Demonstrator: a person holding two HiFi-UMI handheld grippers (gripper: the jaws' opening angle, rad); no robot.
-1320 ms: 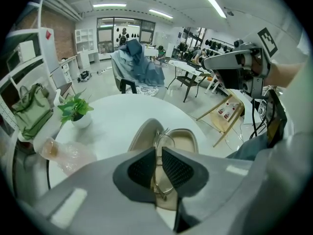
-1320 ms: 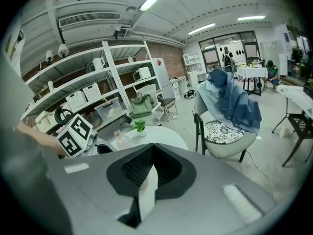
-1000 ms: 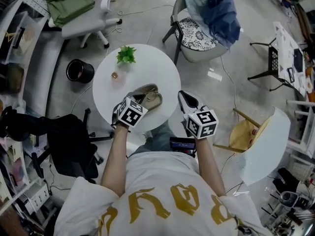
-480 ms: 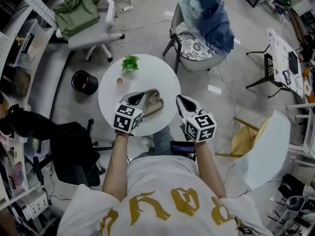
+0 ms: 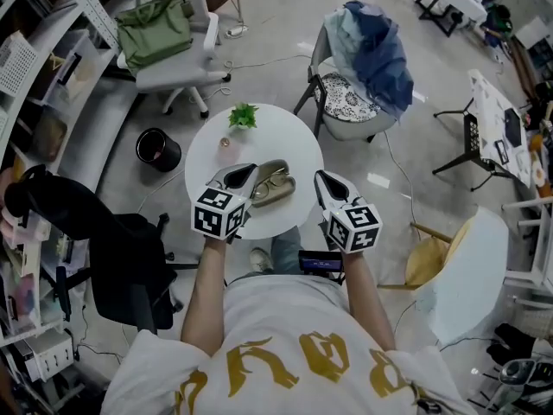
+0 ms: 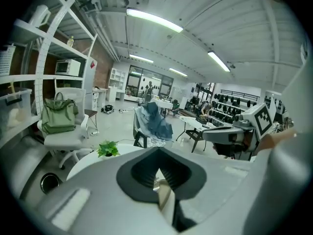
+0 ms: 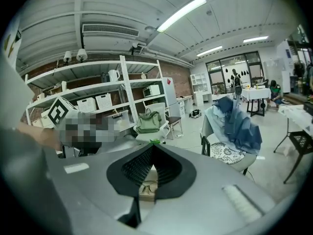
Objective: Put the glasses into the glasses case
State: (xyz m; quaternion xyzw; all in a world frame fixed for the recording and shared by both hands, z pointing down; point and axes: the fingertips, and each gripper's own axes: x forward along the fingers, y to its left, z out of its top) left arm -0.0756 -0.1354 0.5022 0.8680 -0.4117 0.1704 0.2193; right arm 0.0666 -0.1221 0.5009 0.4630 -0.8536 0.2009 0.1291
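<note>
**Task items.** Glasses case (image 5: 278, 190): tan, oblong, lying open with its 2 halves spread, long axis on a slant. It sat on the near part of the round white table (image 5: 294, 141). Glasses (image 5: 274, 180): thin frame, 2 pale lenses, lying inside the open case.

**View comparison.** The head view gave the layout. The case lay between the left gripper (image 5: 245, 173) and the right gripper (image 5: 322, 178), closer to the left one. The right gripper view looked through the gap behind its own tips. It showed the glasses flat on the tan inside of the case, both lenses distinct, which the head view barely resolved. The left gripper view showed only a tan edge of the case through the same kind of gap. It also showed the right gripper from the side. Beyond that were the small potted plant (image 6: 108, 148) at the table's far edge, a chair draped in blue cloth (image 6: 154, 121), and a green bag (image 6: 57, 116) on a white office chair.

**Pose.** Both forearms were bare, extended forward from the torso and roughly parallel.
- **Left gripper:** over the table's near left part, tips just beside the case's left end. Contact could not be resolved from above. Its jaws met at the tips with nothing pinched between them.
- **Right gripper:** at the table's right rim, apart from the case, pointing away from the person. Its jaws also met at the tips, empty.
</note>
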